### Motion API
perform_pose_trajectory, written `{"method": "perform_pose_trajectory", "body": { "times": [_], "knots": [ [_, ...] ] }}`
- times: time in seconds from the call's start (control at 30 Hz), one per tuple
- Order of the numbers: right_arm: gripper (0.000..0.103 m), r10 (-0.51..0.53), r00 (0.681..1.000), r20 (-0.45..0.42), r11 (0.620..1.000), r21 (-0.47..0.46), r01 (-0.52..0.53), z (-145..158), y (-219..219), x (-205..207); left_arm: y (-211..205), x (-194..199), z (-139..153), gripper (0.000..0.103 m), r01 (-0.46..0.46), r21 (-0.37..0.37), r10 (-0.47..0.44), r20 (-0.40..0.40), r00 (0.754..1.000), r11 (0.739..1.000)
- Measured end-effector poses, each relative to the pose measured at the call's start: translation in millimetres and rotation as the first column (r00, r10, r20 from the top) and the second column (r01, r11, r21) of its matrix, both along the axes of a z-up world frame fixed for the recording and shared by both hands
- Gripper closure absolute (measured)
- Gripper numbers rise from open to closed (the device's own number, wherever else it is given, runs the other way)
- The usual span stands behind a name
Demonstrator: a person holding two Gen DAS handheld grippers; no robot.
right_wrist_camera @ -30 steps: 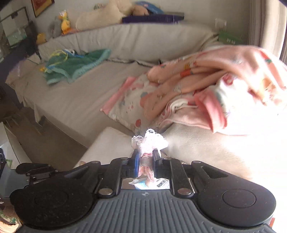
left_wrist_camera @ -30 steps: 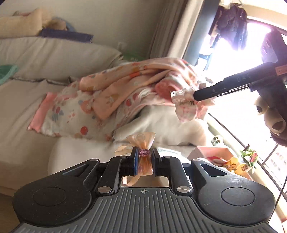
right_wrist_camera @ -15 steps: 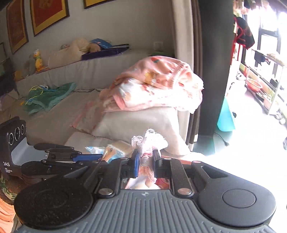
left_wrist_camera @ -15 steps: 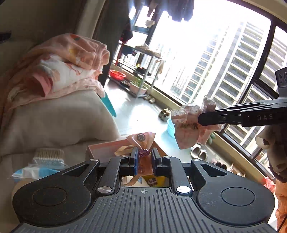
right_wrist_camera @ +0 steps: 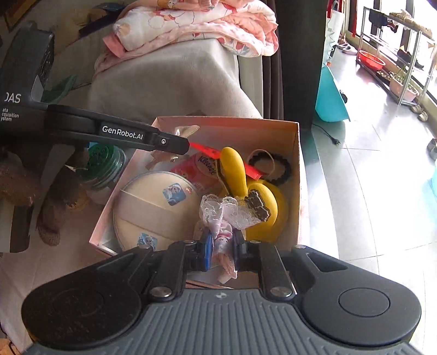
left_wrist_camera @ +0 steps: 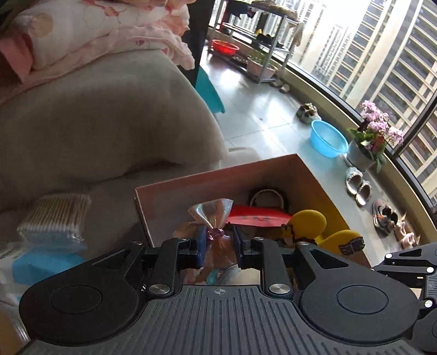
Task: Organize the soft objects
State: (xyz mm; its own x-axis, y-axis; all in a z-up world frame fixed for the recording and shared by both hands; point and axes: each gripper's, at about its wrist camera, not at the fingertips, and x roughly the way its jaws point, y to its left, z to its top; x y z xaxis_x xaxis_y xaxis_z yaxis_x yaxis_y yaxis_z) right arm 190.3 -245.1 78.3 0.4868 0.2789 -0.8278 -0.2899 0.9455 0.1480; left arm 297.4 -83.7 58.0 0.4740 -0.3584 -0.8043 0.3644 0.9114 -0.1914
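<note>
My left gripper (left_wrist_camera: 217, 240) is shut on a peach organza bow with a purple gem (left_wrist_camera: 211, 211), held over the near-left part of an open pink cardboard box (left_wrist_camera: 308, 170). It also shows in the right wrist view (right_wrist_camera: 174, 143), reaching in from the left with the bow (right_wrist_camera: 185, 130) at its tip. My right gripper (right_wrist_camera: 220, 247) is shut on a pink lace-trimmed scrunchie (right_wrist_camera: 224, 210), above the box's (right_wrist_camera: 296, 153) near side.
The box holds a round cream pouch (right_wrist_camera: 155, 207), a Kleenex pack (right_wrist_camera: 202, 166), a yellow plush (right_wrist_camera: 245, 185) and a black ring (right_wrist_camera: 273, 163). A pink blanket (right_wrist_camera: 196, 24) lies on the grey sofa arm (right_wrist_camera: 169, 82). Cotton swabs (left_wrist_camera: 54, 213) lie left. A tiled balcony floor (left_wrist_camera: 262, 120) is on the right.
Both grippers have swung right and tilted down from the sofa and window to above the open box, each still holding its item.
</note>
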Motion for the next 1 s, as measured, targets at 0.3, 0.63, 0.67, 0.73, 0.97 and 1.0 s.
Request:
{"method": "perform_pose_trajectory", "body": {
  "times": [0.3, 0.63, 0.67, 0.73, 0.97, 1.0],
  "knots": [
    [0.070, 0.017, 0.994, -0.107, 0.998, -0.059, -0.024, -19, 18, 13, 20, -10, 29, 0.075, 0.019, -0.108, -0.018, 0.010, 1.000, 0.994],
    [0.048, -0.057, 0.998, 0.017, 0.998, -0.018, 0.057, 56, 5, -16, 95, -54, 90, 0.075, 0.021, -0.198, 0.012, 0.161, 0.987, 0.980],
    [0.047, -0.056, 0.997, 0.050, 0.998, -0.021, 0.057, 69, 10, -17, 106, -59, 94, 0.075, 0.019, -0.202, 0.018, 0.178, 0.984, 0.979],
    [0.046, -0.048, 0.993, 0.103, 0.998, -0.024, 0.051, 90, 22, -20, 136, -72, 105, 0.075, 0.006, -0.212, 0.041, 0.216, 0.975, 0.977],
    [0.029, 0.023, 0.964, 0.265, 0.998, 0.047, -0.037, 150, 81, 3, 231, -66, 94, 0.075, -0.169, -0.249, 0.213, 0.160, 0.964, 0.954],
    [0.028, 0.025, 0.963, 0.267, 0.997, 0.069, -0.045, 153, 90, 10, 240, -63, 87, 0.075, -0.186, -0.257, 0.226, 0.138, 0.964, 0.948]
  ]
}}
